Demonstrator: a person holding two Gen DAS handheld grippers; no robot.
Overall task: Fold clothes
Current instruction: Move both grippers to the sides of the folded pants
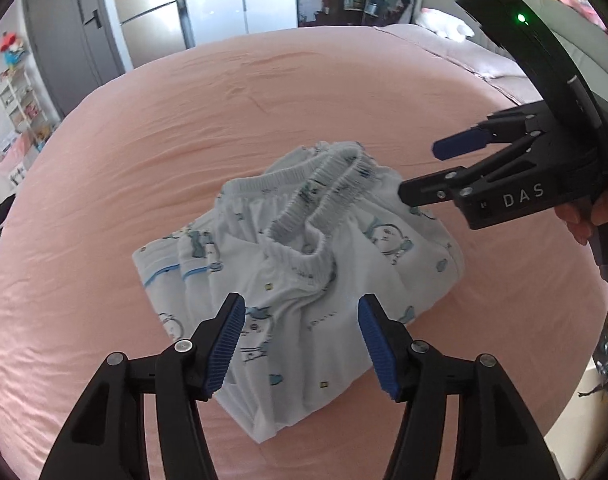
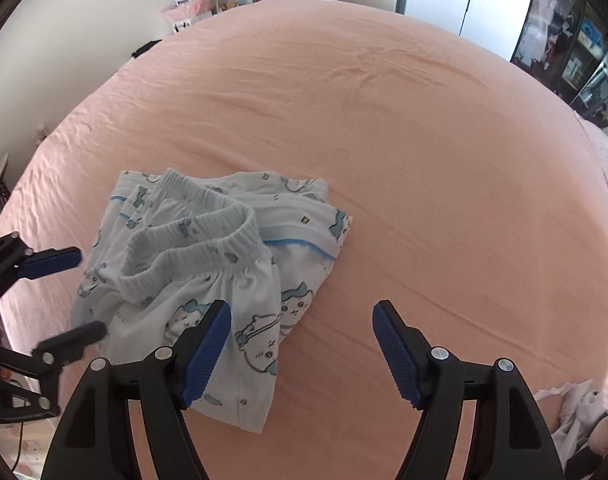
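One garment, pale printed shorts (image 1: 300, 264), lies on the pink bed (image 1: 184, 120) in a compact layered bundle, waistband puckered on top | left hand-held gripper (image 1: 300, 344) and right hand-held gripper (image 2: 302, 350) both spread, grasping nothing | fold looks largely made; tidying may remain.

Folded shorts (image 1: 304, 264) on pink bed (image 1: 264, 92)

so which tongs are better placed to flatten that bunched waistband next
Left, probably: the open left tongs straddle the pale blue printed shorts facing the elastic waistband; the open right tongs sit beside them.
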